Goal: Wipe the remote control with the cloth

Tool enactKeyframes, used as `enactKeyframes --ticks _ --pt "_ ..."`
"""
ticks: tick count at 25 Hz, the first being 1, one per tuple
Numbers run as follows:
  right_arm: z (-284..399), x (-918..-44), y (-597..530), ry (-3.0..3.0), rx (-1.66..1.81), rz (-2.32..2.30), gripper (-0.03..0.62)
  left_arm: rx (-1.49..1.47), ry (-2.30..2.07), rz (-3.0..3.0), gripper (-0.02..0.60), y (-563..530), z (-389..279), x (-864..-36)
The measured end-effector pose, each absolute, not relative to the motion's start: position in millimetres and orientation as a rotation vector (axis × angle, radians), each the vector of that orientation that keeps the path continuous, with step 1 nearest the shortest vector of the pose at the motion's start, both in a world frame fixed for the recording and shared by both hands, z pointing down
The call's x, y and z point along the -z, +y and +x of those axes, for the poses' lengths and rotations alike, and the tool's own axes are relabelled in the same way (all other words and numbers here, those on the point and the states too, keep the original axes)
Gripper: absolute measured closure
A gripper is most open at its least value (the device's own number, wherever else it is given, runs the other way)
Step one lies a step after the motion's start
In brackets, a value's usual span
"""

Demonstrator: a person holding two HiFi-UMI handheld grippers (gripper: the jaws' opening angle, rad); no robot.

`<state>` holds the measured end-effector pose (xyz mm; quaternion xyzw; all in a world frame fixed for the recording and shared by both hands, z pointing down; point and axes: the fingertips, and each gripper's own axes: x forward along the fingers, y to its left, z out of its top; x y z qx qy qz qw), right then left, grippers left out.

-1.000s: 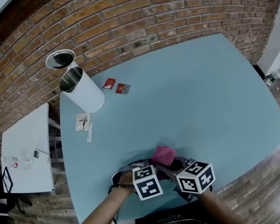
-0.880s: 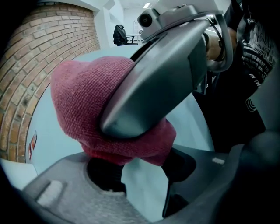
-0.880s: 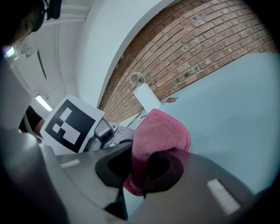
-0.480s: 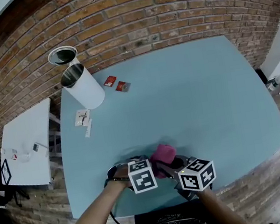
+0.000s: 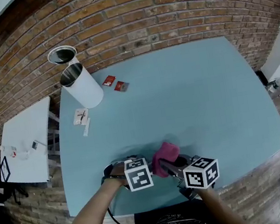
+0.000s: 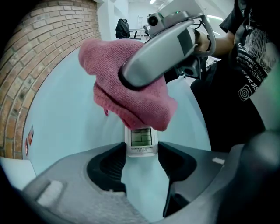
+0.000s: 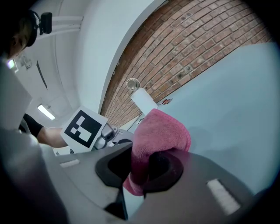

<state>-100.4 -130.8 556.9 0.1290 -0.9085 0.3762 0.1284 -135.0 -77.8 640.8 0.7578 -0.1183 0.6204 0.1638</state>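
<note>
The white remote control (image 6: 141, 142), with a small screen, lies on the blue table (image 5: 196, 100). Its near end sits between the pads of my left gripper (image 6: 141, 157), which points steeply down and grips its sides. Those jaws have just been opening slightly with the remote still between them. A pink cloth (image 6: 127, 96) covers the far part of the remote. My right gripper (image 7: 141, 168) is shut on the cloth (image 7: 159, 131), and one of its fingers (image 6: 162, 48) reaches in over it. In the head view the cloth (image 5: 163, 155) shows between both marker cubes near the table's front edge.
A white cylinder (image 5: 80, 84) with an open metal rim stands at the far left, a round tin (image 5: 61, 55) behind it. Two red packets (image 5: 114, 84) and a white card (image 5: 81, 116) lie nearby. A small white side table (image 5: 27, 145) stands left. A brick wall rises beyond the table.
My right gripper has shifted a little sideways with the cloth over the remote. The left gripper has stayed where it was on the remote.
</note>
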Motion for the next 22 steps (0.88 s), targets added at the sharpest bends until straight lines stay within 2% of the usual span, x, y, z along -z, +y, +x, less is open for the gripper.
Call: enactKeyframes --ticks 22 --pt "-46 -561 -156 -2.646 -1.207 0.547 0.531 -1.826 -0.311 2.098 0.347 -78 -137 -643"
